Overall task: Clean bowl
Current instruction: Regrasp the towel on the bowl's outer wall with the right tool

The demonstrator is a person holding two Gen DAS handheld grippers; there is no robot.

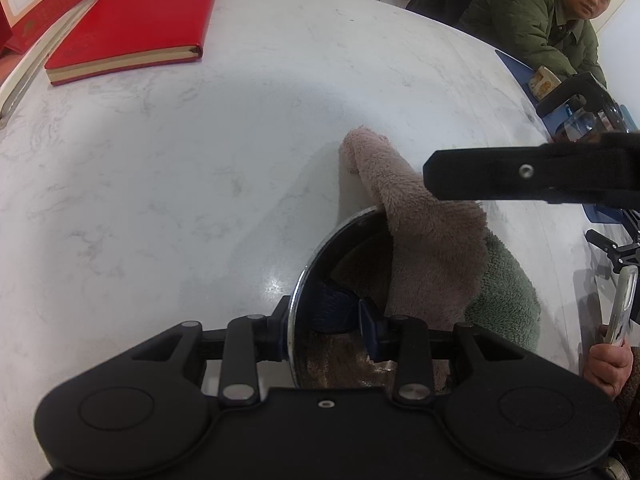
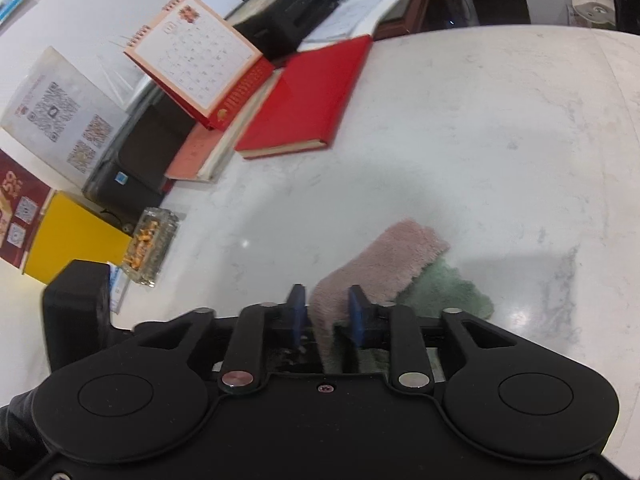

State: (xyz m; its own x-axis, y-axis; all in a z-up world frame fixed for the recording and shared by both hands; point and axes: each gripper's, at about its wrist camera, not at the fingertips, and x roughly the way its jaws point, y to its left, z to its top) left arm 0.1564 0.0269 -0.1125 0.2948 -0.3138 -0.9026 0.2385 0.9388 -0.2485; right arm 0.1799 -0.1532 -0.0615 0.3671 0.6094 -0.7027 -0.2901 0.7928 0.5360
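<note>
A shiny metal bowl (image 1: 308, 280) stands on the white marble table, seen in the left wrist view. My left gripper (image 1: 324, 320) is shut on the bowl's near rim, one finger outside and one inside. A pink and green fleece cloth (image 1: 424, 240) hangs over the bowl's far right rim and partly into it. My right gripper (image 2: 326, 312) is shut on the cloth (image 2: 384, 264), whose free end lies on the table. The right gripper's black body (image 1: 528, 172) reaches in from the right above the cloth. The bowl is hidden in the right wrist view.
A red notebook (image 1: 136, 24) lies at the table's far left, with a desk calendar (image 2: 192, 56), printed cards and a glass ashtray (image 2: 150, 246) beside it. A man in a green jacket (image 1: 536, 20) sits at the far right. A hand holds a phone (image 1: 622, 304) at the right edge.
</note>
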